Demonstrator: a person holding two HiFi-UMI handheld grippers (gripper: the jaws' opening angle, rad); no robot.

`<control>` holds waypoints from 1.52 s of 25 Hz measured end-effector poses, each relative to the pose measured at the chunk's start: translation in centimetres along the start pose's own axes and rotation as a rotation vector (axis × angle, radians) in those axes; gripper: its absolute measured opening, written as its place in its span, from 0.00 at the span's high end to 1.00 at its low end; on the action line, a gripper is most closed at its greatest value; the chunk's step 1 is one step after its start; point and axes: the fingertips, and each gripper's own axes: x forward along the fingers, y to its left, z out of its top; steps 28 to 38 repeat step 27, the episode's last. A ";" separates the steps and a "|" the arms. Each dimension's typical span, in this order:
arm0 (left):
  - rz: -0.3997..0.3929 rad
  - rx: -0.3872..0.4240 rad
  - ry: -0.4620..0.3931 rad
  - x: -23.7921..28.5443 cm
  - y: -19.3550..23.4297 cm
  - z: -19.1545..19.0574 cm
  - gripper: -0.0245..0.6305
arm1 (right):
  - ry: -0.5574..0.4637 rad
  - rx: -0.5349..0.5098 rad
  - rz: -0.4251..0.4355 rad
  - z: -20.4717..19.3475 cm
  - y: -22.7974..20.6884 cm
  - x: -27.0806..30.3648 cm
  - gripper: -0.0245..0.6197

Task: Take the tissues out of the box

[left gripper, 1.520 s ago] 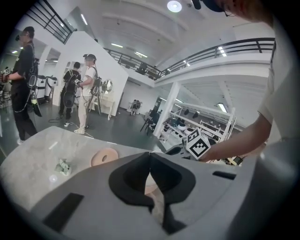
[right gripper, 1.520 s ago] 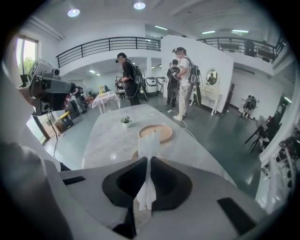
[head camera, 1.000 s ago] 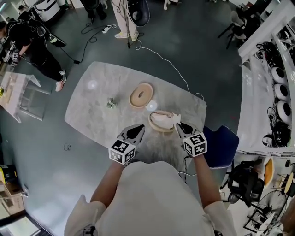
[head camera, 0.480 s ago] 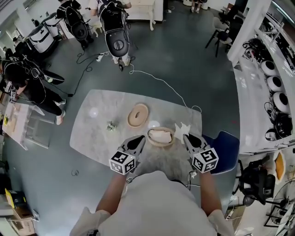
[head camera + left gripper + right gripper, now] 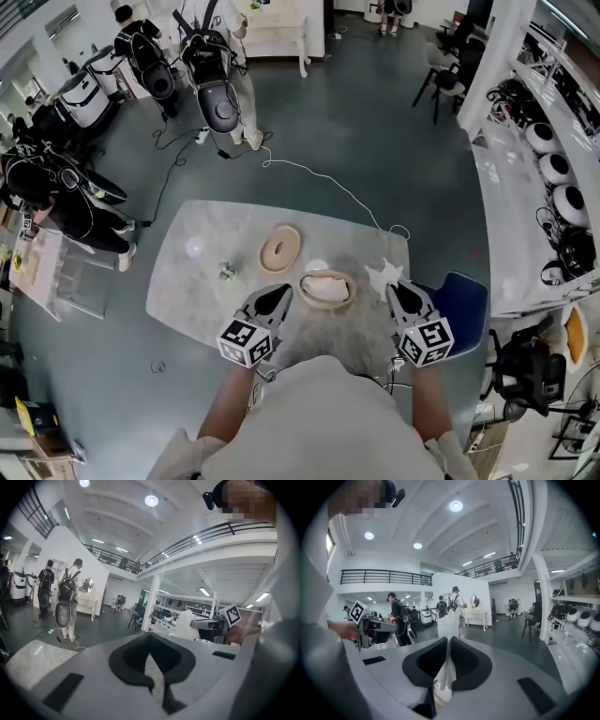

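A round wooden tissue box (image 5: 326,289) stands open on the marble table (image 5: 197,281), with white tissues lying in it. Its ring-shaped lid (image 5: 281,248) lies just beyond it to the left. My right gripper (image 5: 392,289) is to the right of the box and shut on a white tissue (image 5: 384,275), which is clear of the box. In the right gripper view the tissue (image 5: 449,620) stands up between the closed jaws. My left gripper (image 5: 281,292) hovers left of the box; its jaws (image 5: 150,637) are shut with nothing in them.
A small greenish object (image 5: 227,272) lies on the table left of the lid. A blue chair (image 5: 459,305) stands at the table's right end. A white cable (image 5: 323,178) runs over the floor beyond the table. People with backpacks (image 5: 220,75) stand further back.
My right gripper has pulled the tissue out of the box and carried it rightward and up. The left gripper has stayed beside the box. The head view has tilted further up the room.
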 end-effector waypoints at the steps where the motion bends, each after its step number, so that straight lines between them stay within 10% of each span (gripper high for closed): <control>1: 0.000 0.002 0.000 -0.1 0.0 0.1 0.95 | -0.007 -0.006 -0.003 0.2 0.0 -0.2 0.89; 38: 0.011 -0.002 -0.038 -1.5 -1.3 0.1 0.95 | -0.070 -0.037 -0.022 1.5 0.5 -2.6 0.89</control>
